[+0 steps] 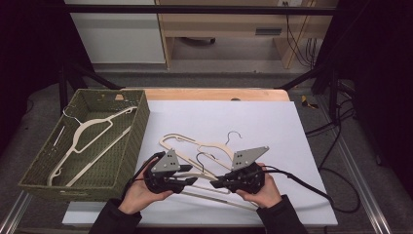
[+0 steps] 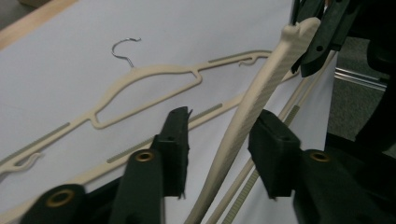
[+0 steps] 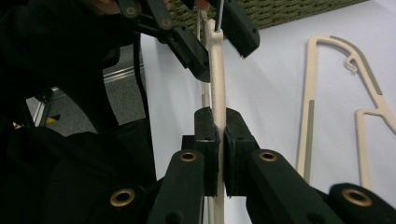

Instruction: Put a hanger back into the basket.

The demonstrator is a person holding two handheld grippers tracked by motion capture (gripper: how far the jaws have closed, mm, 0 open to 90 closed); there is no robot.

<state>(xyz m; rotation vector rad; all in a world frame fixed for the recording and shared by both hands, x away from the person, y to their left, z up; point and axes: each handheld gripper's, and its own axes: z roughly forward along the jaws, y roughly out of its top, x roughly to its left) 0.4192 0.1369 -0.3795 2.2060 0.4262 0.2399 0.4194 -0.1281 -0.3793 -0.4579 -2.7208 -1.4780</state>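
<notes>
Risk first: held hanger (image 1: 207, 176) lifted near the front edge of the white sheet (image 1: 272, 126), right above a second cream hanger (image 1: 195, 144) lying flat toward the sheet's middle. Could snag the lying one's wire hook (image 1: 234, 136) or notched shoulder and drag it along if swung low toward the woven basket (image 1: 139, 131) at the left edge.

Could also slip or twist: clamped only by the right gripper (image 3: 219, 135), pads clenched on the thin arm, while the left gripper (image 2: 219, 135) stands released, arm passing between its jaws and resting against one pad at most. A long hanger gripped at 1 point may pivot and droop.

Basket already holding 1 hanger (image 1: 90, 139) laid diagonally; a tilted entry might catch on the rim or on that hanger's hook.

Room for moving: plenty of bare sheet at the right and far side; tight at the left, with the basket wall touching the sheet's left edge. Front edge close under both hands.
</notes>
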